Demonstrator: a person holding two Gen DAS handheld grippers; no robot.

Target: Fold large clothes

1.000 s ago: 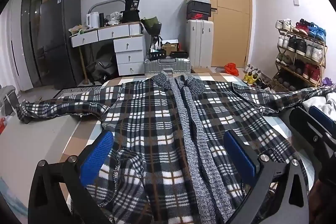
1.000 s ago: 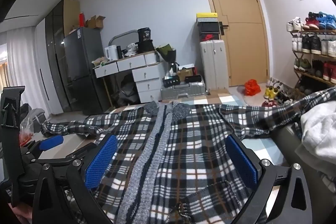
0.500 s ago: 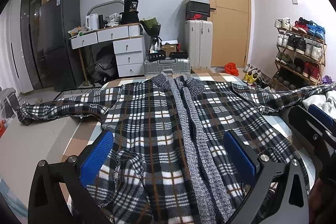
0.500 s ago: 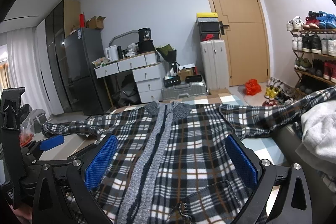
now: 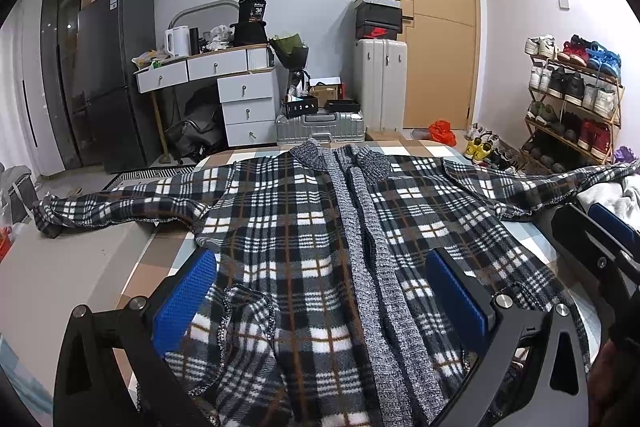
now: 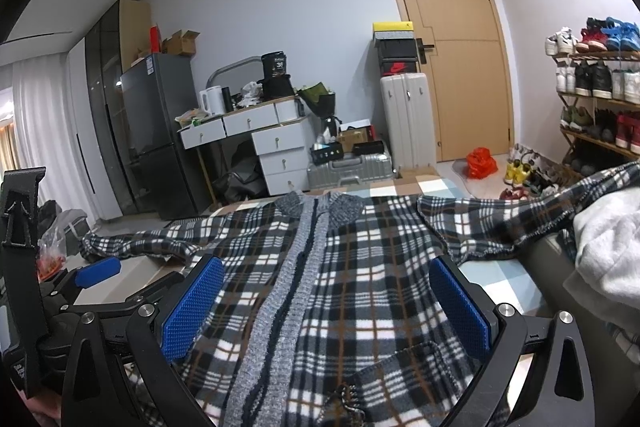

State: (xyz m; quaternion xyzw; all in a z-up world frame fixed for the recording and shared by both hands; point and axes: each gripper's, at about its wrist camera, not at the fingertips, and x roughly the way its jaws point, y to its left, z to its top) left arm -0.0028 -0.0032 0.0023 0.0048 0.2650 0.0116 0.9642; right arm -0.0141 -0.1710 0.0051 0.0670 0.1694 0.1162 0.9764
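Left gripper [image 5: 320, 301], black frame with blue textured pads: jaws spread wide, holding nothing, poised above the lower hem area of the garment; also seen at the left edge of the right wrist view [image 6: 98, 273]; right gripper [image 6: 328, 301], same build: jaws likewise spread wide and empty, over the lower right front panel; its blue pad shows at the right edge of the left wrist view [image 5: 612, 227]; black, white and brown plaid fleece cardigan with grey knitted collar and front band [image 5: 304, 227]: laid flat, front side up, on a bed surface covered in pale blue, tan and white checks [image 5: 160, 255]; collar at the far end, hem nearest the cameras; a patch pocket on each lower panel; left sleeve [image 5: 120, 207] stretched outward past the bed edge; right sleeve [image 6: 520, 215] stretched outward, draped onto a dark raised surface beside a heap of white and grey fabric [image 6: 608, 247]; beyond the bed: silver ribbed hard-shell suitcase lying flat [image 5: 320, 127]; white upright suitcase [image 5: 380, 83] topped with stacked shoe boxes [image 5: 378, 13]; white desk with drawers [image 5: 224, 79]; dark grey refrigerator [image 5: 116, 75]; wooden shoe rack full of sneakers [image 5: 576, 99]; tan wooden door [image 5: 436, 23] in the far wall
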